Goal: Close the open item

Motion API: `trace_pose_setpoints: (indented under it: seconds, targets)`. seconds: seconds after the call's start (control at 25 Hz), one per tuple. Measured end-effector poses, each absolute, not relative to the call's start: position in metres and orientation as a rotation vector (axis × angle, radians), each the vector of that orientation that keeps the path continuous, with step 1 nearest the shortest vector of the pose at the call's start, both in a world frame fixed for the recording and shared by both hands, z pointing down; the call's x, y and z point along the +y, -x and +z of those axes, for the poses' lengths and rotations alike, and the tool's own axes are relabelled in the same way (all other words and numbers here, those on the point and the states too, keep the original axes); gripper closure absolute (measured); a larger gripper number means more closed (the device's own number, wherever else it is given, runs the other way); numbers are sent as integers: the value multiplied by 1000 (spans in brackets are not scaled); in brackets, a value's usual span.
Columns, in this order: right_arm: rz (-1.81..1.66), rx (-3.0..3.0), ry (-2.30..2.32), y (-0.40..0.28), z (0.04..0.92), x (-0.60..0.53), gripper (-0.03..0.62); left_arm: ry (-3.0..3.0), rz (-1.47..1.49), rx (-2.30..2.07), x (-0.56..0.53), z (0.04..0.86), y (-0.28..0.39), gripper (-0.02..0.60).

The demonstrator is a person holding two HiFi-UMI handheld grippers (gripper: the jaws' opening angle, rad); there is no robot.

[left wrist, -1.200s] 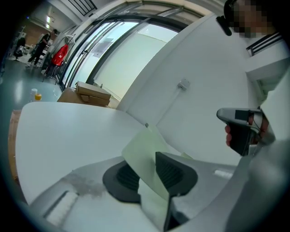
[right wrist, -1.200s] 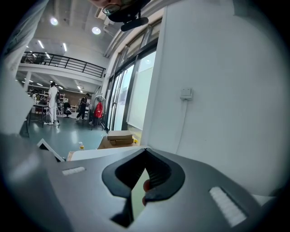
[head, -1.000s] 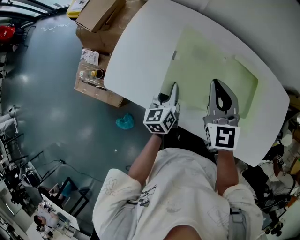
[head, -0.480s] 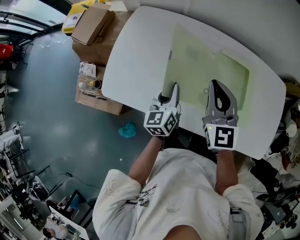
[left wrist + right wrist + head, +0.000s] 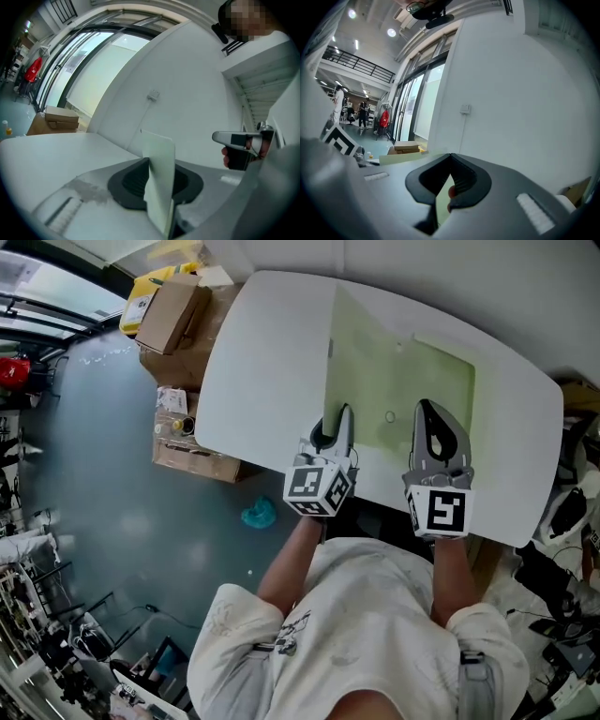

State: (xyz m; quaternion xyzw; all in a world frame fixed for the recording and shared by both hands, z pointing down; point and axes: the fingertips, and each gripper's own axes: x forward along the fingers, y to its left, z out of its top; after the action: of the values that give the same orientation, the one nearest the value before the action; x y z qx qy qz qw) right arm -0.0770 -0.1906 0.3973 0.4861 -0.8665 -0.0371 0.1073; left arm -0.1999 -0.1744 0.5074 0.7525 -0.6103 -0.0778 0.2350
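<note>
While the pale green folder lies opened out across the middle of the white bench, reaching from near its front edge almost to its far edge, both tools sit at the folder's near margin. The left tool is clenched on the near left part, and its own view shows the thin leaf standing on edge between the jaws. The right tool has its jaws drawn together at the tips with green sheet showing in the gap behind them, so it is judged to be grasping the right leaf's near edge. By its thinness, the folder should be light, flexible card, liable to bow, crease or slip from a shallow pinch. Recommended hold: one leaf's outer edge, away from the fold.
</note>
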Motion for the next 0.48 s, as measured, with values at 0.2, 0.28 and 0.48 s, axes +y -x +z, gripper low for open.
trace_pose_setpoints:
  seconds: [0.2,0.28,0.48]
  targets:
    - [-96,-2556,-1452,43,392,-192,592,-2116,-194,-1688,-178,491,169,503]
    - [-95,-2550,-1469,29,392,-192,592,-2137,-171,-1696,-180,488,156,503]
    - [-78,-2529,-1505,-6,388,-189,592,-2182,-135,-1700,-177,479,125,503]
